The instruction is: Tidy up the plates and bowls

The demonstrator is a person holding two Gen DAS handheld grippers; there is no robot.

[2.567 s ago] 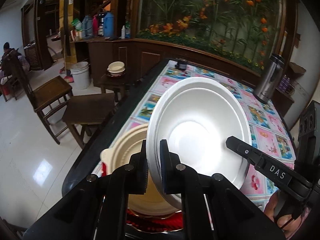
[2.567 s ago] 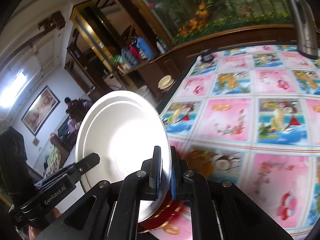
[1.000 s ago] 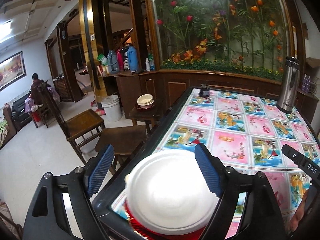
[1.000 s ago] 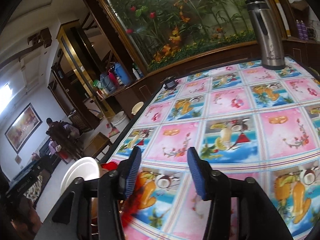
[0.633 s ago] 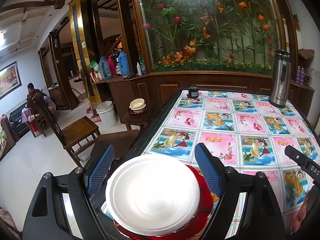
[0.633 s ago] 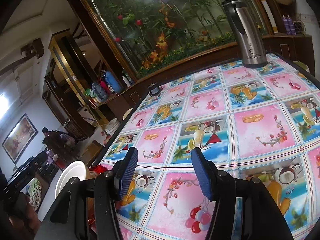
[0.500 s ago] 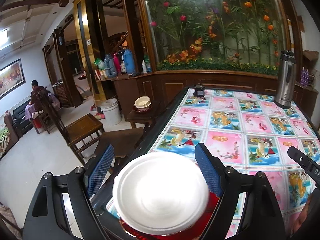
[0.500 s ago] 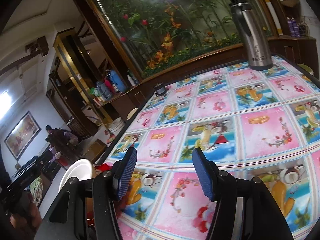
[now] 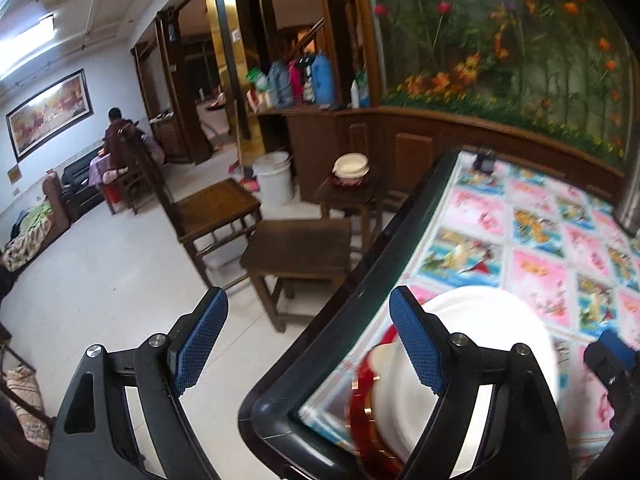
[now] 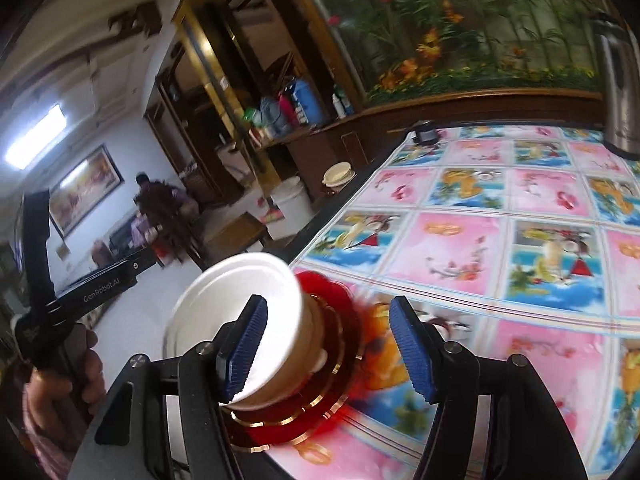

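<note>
A stack stands at the near left corner of the table (image 10: pixel 460 240): a white plate (image 10: pixel 236 300) on a beige bowl (image 10: pixel 312 344) on a red gold-rimmed plate (image 10: pixel 320 404). My right gripper (image 10: pixel 328 348) hovers just before it, its jaws opening, and its left finger (image 10: pixel 244 348) overlaps the white rim in the picture without pressing it. My left gripper (image 9: pixel 308 340) is open wide and empty, over the table's black corner (image 9: pixel 272 408), with the white plate (image 9: pixel 488 344) behind its right finger (image 9: pixel 416 344).
A steel thermos (image 10: pixel 616 92) and a small dark jar (image 10: pixel 426 135) stand at the table's far side. Left of the table are two wooden stools (image 9: pixel 300 248), a chair (image 9: pixel 216 208), a white bucket (image 9: pixel 274 178) and bowls on a side table (image 9: pixel 351 166). A person (image 9: pixel 116 128) sits far off.
Both views swung left. The stack slid to the right of the left view, and floor now lies between the left fingers. The right jaws widened and the stack came near them.
</note>
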